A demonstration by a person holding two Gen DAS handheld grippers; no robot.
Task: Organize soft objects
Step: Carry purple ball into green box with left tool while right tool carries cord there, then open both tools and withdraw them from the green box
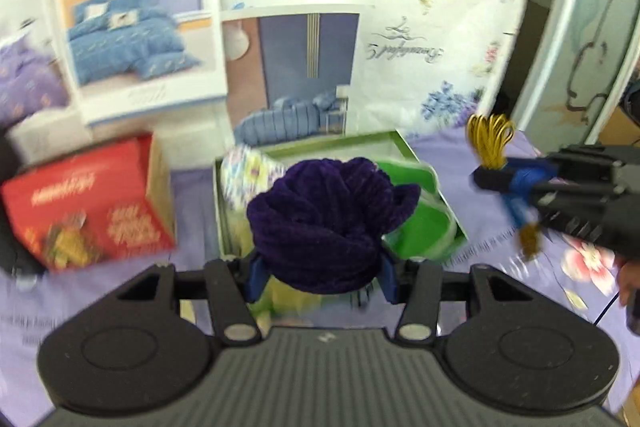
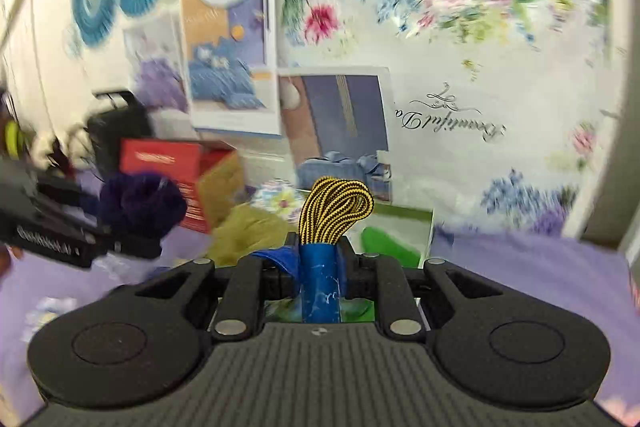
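we judge the task partly done. the open green-rimmed box on the lilac floral sheet already holds a floral-print cloth at its far left and a green soft item on its right, with an olive-yellow fabric at its near left edge; whether that last one lies fully inside we cannot tell. two items are not yet in. the left gripper is closed around a bundled dark purple plush cloth, held up just in front of and over the box's near edge, not touching its contents as far as we can see. the right gripper is clamped narrowly on the blue wrapped middle of a yellow-and-black cord bundle, held to the right of the box, apart from it. both views are motion-blurred. a red carton stands left of the box; no sign it belongs to the task. remaining, by our estimate: lower the purple cloth into the middle gap, then the cord bundle.
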